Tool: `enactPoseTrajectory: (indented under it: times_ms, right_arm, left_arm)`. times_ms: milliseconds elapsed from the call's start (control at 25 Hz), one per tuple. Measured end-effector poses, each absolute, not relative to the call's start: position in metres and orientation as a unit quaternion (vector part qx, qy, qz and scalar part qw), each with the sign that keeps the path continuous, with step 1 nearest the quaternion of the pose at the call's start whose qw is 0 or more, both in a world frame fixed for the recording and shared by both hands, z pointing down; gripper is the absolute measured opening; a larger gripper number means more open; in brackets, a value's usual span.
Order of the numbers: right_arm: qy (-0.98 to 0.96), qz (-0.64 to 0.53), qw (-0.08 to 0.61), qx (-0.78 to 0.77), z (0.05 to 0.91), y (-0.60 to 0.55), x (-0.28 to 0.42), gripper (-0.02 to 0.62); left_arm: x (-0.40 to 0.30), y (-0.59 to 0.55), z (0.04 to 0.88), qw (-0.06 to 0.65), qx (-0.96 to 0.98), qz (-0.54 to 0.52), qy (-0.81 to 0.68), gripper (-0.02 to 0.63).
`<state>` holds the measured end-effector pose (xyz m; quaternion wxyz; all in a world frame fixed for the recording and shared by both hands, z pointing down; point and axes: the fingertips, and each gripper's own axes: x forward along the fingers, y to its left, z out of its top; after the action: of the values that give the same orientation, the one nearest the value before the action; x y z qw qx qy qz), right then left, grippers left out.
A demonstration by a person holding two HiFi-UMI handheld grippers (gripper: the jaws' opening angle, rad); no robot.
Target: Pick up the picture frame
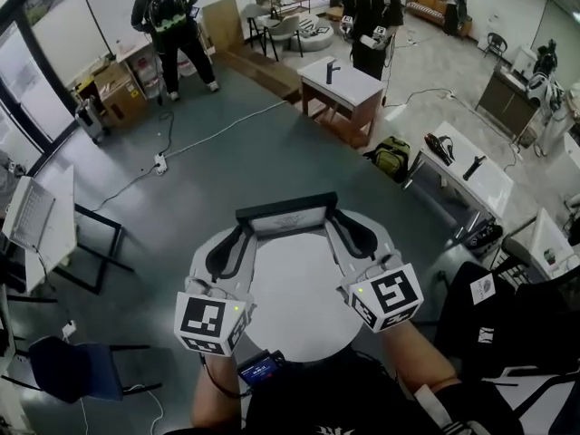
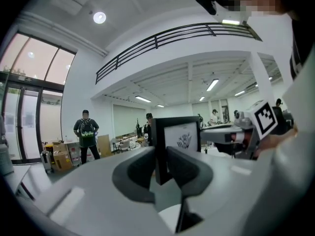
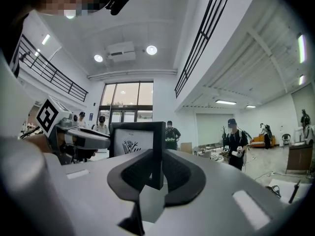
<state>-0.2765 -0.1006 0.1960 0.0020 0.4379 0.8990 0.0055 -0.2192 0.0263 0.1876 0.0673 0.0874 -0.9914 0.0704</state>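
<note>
A black picture frame (image 1: 286, 217) with a white print hangs in the air above the round white table (image 1: 294, 320), held by both ends. My left gripper (image 1: 242, 234) is shut on its left side bar (image 2: 158, 149). My right gripper (image 1: 333, 229) is shut on its right side bar (image 3: 157, 151). In both gripper views the frame stands upright between the dark pads, with its print showing (image 2: 182, 137) (image 3: 130, 144). Each gripper view also shows the other gripper's marker cube across the frame.
A person with a backpack (image 1: 169, 16) stands at the far left by cardboard boxes (image 1: 118, 89); another person (image 1: 370, 16) stands at the back. White desks (image 1: 340, 84) (image 1: 462, 175), a green bag (image 1: 391, 157), floor cables and a blue chair (image 1: 72, 370) surround the table.
</note>
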Motion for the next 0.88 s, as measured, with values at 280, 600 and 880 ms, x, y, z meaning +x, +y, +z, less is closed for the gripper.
enactPoseTrajectory:
  times_ms: [280, 600, 880]
  right_arm:
    - [0.895, 0.002, 0.049, 0.443, 0.15, -0.109, -0.256, 0.043]
    - [0.889, -0.014, 0.104, 0.445, 0.107, -0.115, -0.233, 0.041]
    - [0.885, -0.021, 0.136, 0.444, 0.087, -0.137, -0.225, 0.04]
  left_arm:
    - [-0.203, 0.02, 0.135, 0.022, 0.077, 0.099, -0.992, 0.071]
    - [-0.176, 0.012, 0.094, -0.019, 0.077, 0.109, -0.991, 0.071]
    - [-0.164, -0.01, 0.081, -0.037, 0.077, 0.12, -0.989, 0.069]
